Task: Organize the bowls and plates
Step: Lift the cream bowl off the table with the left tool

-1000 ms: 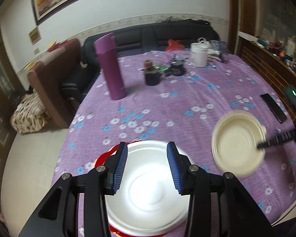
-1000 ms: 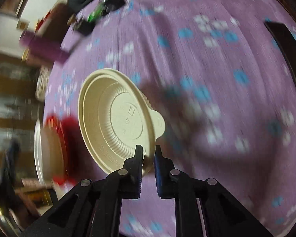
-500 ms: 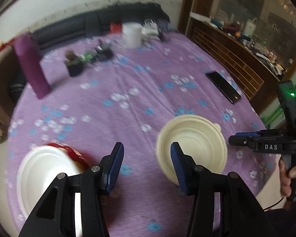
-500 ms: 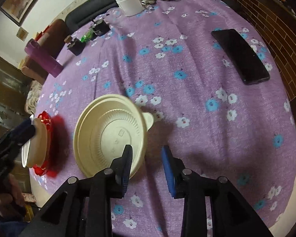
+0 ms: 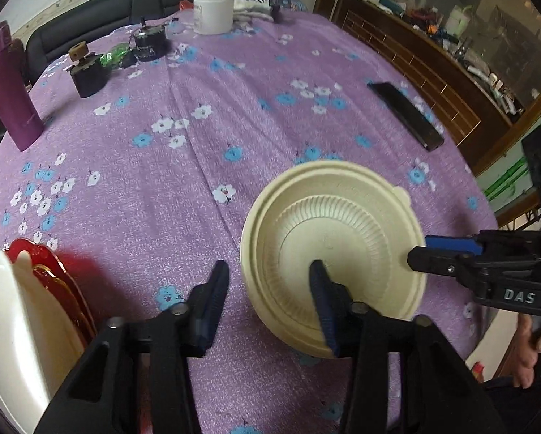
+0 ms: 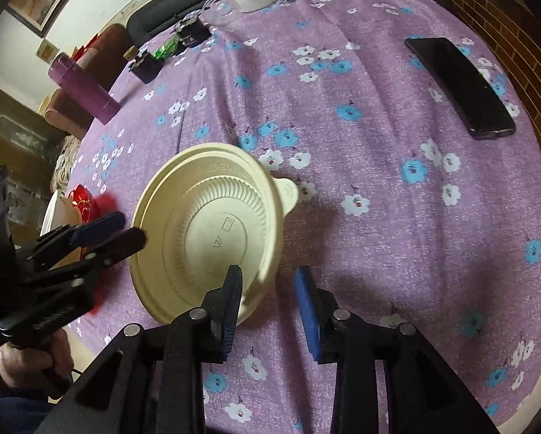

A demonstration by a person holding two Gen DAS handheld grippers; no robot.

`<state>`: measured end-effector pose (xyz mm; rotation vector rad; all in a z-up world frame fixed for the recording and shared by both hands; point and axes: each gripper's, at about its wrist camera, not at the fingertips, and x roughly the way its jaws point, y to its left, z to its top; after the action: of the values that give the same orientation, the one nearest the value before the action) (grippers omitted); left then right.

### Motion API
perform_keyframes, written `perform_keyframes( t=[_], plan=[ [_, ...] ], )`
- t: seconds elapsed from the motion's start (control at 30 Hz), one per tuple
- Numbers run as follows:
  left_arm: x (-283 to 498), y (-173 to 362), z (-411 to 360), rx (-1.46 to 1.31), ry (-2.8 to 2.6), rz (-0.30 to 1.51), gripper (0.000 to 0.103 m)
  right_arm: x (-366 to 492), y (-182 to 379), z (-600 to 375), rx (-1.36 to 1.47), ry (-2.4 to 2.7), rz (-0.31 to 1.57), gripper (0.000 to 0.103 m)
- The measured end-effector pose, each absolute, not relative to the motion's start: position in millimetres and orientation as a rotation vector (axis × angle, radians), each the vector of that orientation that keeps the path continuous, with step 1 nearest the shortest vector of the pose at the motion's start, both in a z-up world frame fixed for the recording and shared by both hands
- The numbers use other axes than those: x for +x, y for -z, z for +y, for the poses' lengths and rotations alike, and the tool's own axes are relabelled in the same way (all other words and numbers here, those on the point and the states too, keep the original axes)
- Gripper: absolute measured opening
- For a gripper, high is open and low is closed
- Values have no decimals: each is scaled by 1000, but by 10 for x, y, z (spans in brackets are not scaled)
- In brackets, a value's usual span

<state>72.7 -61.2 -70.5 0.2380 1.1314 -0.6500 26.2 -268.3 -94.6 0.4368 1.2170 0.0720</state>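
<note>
Cream bowl (image 5: 333, 242) sits upright on the purple cloth (image 5: 198, 144), near the table's front edge. Left gripper (image 5: 268, 289) jaws closing, straddling the bowl's near rim — pads not pressing yet. Right gripper (image 6: 268, 296) jaws spread over the rim on the opposite side, gripping nothing. White plate (image 5: 3, 325) on red plate (image 5: 53, 271) — far left edge.

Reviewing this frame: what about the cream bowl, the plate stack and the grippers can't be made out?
- Cream bowl: near rim hidden behind left gripper; contact unclear.
- White plate and red plate: cut off by left wrist view's edge.
- Right gripper: whether its left finger touches the bowl's rim.
</note>
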Motion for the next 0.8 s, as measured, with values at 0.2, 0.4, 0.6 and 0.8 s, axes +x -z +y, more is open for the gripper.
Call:
perform_keyframes(
  t=[0.2, 0.4, 0.6, 0.8],
  plan=[
    [721, 797, -656, 291, 632, 1118, 16, 322, 982, -2636, 386, -59, 1225, 19],
    [647, 688, -687, 346, 617, 1043, 16, 361, 932, -2618, 358, -56, 1212, 19],
    [616, 641, -710, 375, 617, 1008, 16, 354, 941, -2636, 371, -55, 1213, 19],
    [659, 754, -723, 376, 611, 1048, 16, 343, 982, -2617, 372, -57, 1226, 19]
  ],
)
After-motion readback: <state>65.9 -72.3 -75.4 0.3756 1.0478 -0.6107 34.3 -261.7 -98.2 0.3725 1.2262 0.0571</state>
